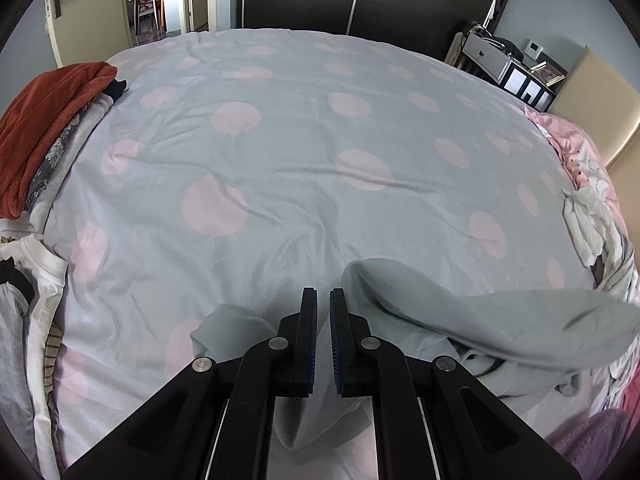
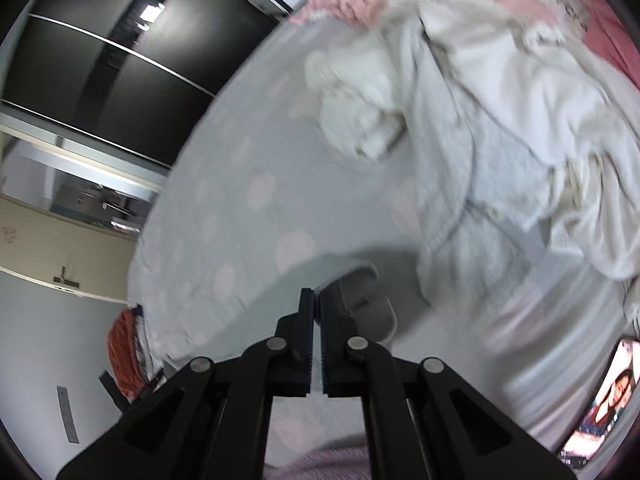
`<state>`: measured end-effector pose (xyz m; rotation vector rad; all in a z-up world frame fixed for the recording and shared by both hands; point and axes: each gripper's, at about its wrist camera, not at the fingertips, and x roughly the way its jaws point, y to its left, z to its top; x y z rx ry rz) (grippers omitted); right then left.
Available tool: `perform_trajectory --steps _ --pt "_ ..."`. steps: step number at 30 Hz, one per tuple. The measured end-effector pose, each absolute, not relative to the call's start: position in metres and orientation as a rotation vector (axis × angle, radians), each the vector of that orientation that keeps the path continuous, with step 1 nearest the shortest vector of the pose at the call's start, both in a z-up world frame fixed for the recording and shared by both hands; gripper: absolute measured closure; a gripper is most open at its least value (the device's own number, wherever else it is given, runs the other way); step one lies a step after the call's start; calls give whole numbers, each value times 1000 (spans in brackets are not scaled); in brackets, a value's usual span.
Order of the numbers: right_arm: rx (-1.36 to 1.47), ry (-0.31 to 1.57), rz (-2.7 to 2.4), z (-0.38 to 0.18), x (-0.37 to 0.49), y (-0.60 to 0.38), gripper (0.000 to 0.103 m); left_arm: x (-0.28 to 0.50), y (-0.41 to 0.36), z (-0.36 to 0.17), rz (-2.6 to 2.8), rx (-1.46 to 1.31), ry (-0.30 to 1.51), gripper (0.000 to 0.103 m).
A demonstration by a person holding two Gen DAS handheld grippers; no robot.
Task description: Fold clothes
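1. While the bed's grey duvet with pale pink dots (image 1: 280,128) lies mostly bare, a folded stack topped by a rust-red fleece (image 1: 44,120) sits at its far left; I judge those done.
2. Unfolded heap of white, grey and pink garments (image 2: 520,92) along the right edge: most of the work is left.
3. Current item, a pale grey-green soft top (image 1: 460,320), lies rumpled at the near edge, one sleeve trailing right. Looks like the start of this garment's fold.
4. Left gripper (image 1: 323,340): jaws nearly together; cloth runs under and between them, so apparently pinching a thin fold, though the grip itself is not clearly shown.
5. Right gripper (image 2: 317,336): jaws together, a pale sliver of fabric between the pads; view is blurred, so that hold is a judgement too.
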<state>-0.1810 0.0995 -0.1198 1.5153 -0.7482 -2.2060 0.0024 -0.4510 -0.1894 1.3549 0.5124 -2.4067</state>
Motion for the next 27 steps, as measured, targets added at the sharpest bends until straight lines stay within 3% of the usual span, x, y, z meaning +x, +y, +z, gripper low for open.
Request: perform_trajectory --steps 11,23,27 --pt "1277 -567 -2570 -91 -237 43 101 0 -472 -198 -2353 1340 589 95" --pt "1284 -502 -2718 -182 -249 5 101 -17 -504 -215 -2246 1337 573 94" --pt "1304 -442 -2698 -194 -254 -3 101 -2 -516 -212 -2188 1311 664 94"
